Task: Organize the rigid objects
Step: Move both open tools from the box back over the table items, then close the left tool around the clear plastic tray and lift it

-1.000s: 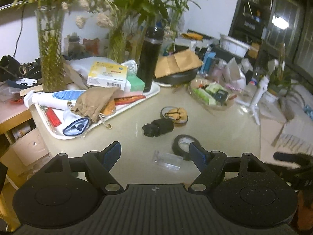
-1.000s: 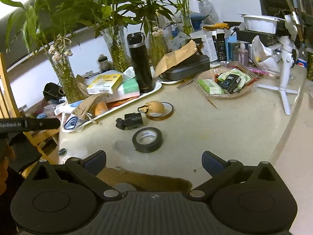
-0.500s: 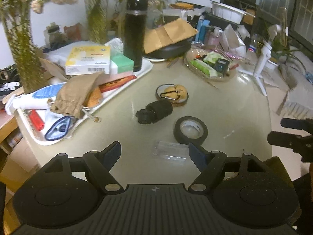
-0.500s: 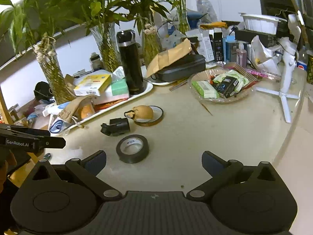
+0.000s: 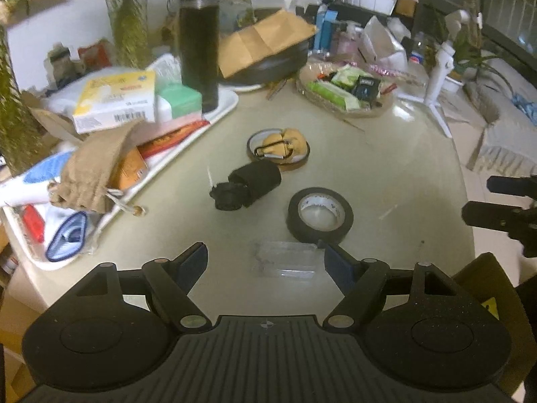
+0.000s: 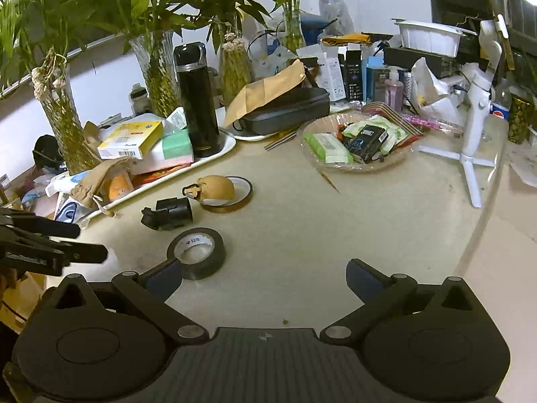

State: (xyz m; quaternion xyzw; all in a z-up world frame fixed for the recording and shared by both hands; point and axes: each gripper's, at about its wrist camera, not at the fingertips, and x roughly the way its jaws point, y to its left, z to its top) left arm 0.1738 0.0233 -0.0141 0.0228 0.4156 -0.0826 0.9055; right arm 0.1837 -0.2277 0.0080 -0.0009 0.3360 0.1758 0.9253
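Note:
On the beige table lie a black tape roll (image 5: 320, 214) (image 6: 196, 252), a black cylindrical gadget (image 5: 246, 184) (image 6: 167, 214), a tan pouch on a brown tape ring (image 5: 279, 147) (image 6: 221, 189) and a clear plastic case (image 5: 285, 259). My left gripper (image 5: 265, 262) hangs open just above the near table, the clear case between its fingers without contact. My right gripper (image 6: 263, 277) is open and empty; its left fingertip (image 6: 164, 277) overlaps the tape roll in view. Each gripper shows at the edge of the other's view.
A white tray (image 5: 228, 107) (image 6: 225, 149) at the left holds boxes, a cloth bag and a black flask (image 6: 198, 100). A glass bowl of packets (image 6: 355, 144), a white tripod (image 6: 473, 154), plant vases (image 6: 65, 127) and a black case fill the back.
My left gripper came forward and down toward the clear case, and its view rolled. The right gripper slid a little to the right, so the tape roll now sits by its left finger.

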